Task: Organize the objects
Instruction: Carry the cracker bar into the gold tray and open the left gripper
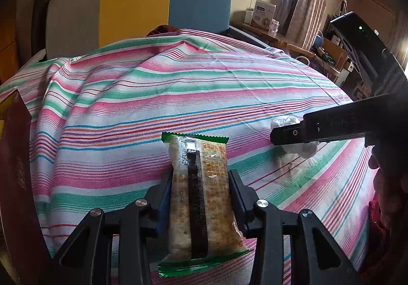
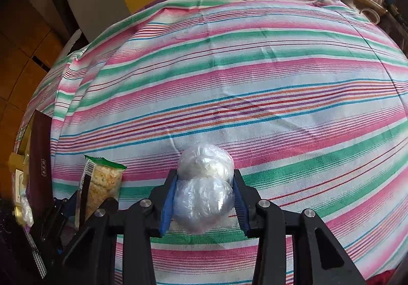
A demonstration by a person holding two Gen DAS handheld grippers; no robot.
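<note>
My left gripper point(image 1: 200, 178) is shut on a green-edged snack packet point(image 1: 201, 198) of pale crackers and holds it over the striped cloth point(image 1: 178, 86). The packet also shows in the right wrist view point(image 2: 102, 183), at the lower left. My right gripper point(image 2: 205, 183) is shut on a clear plastic bag with two white round buns point(image 2: 204, 183) just above the cloth point(image 2: 229, 68). In the left wrist view the right gripper point(image 1: 275, 136) reaches in from the right, with the plastic bag of buns point(image 1: 298, 147) partly hidden behind it.
A dark red box point(image 1: 15, 170) stands at the left edge of the cloth; it also shows in the right wrist view point(image 2: 40, 165) with small items beside it. A yellow and blue panel point(image 1: 165, 2) stands behind. Shelves with clutter point(image 1: 331, 50) stand at the right.
</note>
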